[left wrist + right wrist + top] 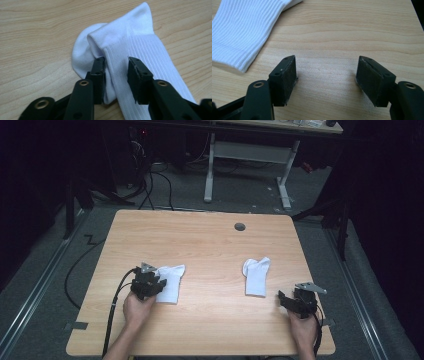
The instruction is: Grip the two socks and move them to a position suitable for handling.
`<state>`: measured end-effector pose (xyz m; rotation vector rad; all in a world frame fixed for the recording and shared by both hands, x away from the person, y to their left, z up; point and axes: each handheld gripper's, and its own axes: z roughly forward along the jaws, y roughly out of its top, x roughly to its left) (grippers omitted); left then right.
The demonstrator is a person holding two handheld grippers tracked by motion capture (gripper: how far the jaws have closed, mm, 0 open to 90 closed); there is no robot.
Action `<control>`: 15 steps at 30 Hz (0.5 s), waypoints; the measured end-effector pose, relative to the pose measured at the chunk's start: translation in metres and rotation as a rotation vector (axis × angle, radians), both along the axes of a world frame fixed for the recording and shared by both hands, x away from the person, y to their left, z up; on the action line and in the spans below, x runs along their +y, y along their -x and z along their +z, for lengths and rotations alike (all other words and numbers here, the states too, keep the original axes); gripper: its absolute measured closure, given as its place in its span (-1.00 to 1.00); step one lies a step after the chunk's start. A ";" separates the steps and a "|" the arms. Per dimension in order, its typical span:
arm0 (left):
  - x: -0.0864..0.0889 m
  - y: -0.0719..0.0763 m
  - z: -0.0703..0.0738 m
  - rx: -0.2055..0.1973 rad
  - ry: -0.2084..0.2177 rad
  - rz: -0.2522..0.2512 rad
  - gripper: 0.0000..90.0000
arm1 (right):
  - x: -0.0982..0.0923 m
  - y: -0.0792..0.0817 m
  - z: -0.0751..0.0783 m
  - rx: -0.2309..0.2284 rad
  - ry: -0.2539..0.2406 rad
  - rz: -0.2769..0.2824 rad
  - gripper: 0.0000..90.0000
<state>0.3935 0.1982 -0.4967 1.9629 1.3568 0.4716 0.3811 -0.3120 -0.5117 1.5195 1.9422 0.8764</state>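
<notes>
Left gripper view: white ribbed cotton sock (pixel 135 50) lies flat on the light wooden table (pixel 37 37), and the left gripper (pixel 116 62) straddles one raised fold of it, near the sock's edge. Jaws stand partly closed with fabric between them. The left pad (pixel 100 75) looks to be against the cloth, the right pad (pixel 135 75) sits at the ribbing, but I can't tell if the pinch is firm yet.

High view puts that sock at the table's front left, under the left gripper (pixel 150 282). A second white sock (pixel 256 276) lies front right, well apart from the first.

To do the grab well — close fully on the fold before lifting, and take both layers, not just the top one, or the sock will peel open and slip. Keep the tips low against the wood while closing.

Right gripper (pixel 327 75) rests wide open over bare wood, nothing between its jaws, the second sock's ribbed cuff (pixel 239 35) near its left jaw but not touching. My read: its grab comes next — approach the cuff edge-on.
</notes>
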 end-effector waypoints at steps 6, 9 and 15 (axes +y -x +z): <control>0.001 -0.001 0.000 0.011 0.031 -0.009 0.76 | 0.001 0.000 0.000 0.001 0.000 0.004 -0.26; 0.002 -0.001 0.001 0.015 0.043 -0.009 0.81 | 0.001 0.000 0.000 0.000 -0.001 0.010 -0.25; 0.007 -0.002 0.002 0.036 0.092 -0.016 0.87 | 0.001 0.001 0.000 -0.006 -0.006 0.044 -0.06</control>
